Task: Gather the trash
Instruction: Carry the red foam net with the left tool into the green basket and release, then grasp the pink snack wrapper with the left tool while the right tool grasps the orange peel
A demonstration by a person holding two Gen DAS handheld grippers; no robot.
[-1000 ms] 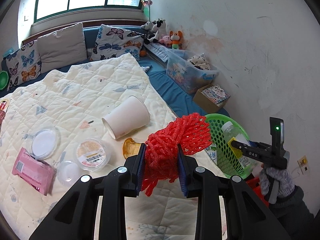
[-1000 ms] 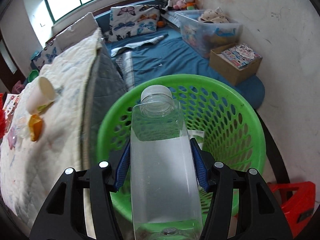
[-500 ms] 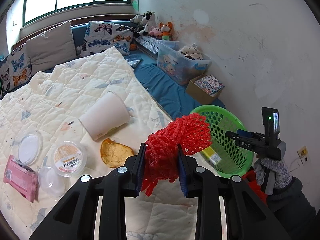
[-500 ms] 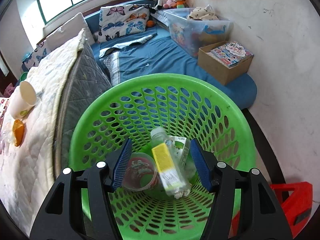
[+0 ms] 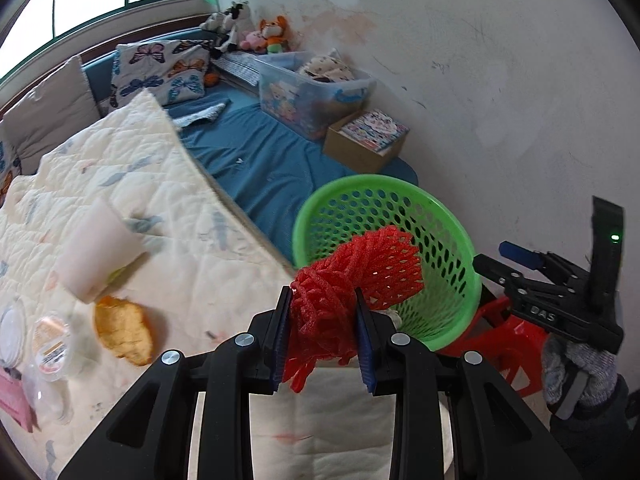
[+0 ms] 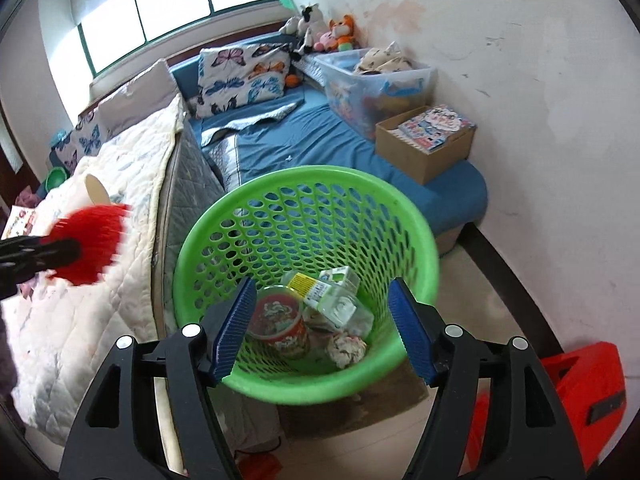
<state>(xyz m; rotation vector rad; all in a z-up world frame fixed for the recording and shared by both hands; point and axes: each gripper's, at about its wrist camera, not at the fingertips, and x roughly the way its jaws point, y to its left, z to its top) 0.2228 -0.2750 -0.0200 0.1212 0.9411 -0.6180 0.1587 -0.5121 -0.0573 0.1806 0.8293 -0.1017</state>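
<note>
Trash on both sides: red foam fruit net is clamped in left gripper, held over the bed's edge just beside the green basket. Right gripper hovers over the basket w/ jaws opening, nothing btwn them. In the basket: clear plastic bottle, red-labelled cup, crumpled paper wad. On the quilt: paper cup on its side, orange peel near it, small lidded tub.
</note>
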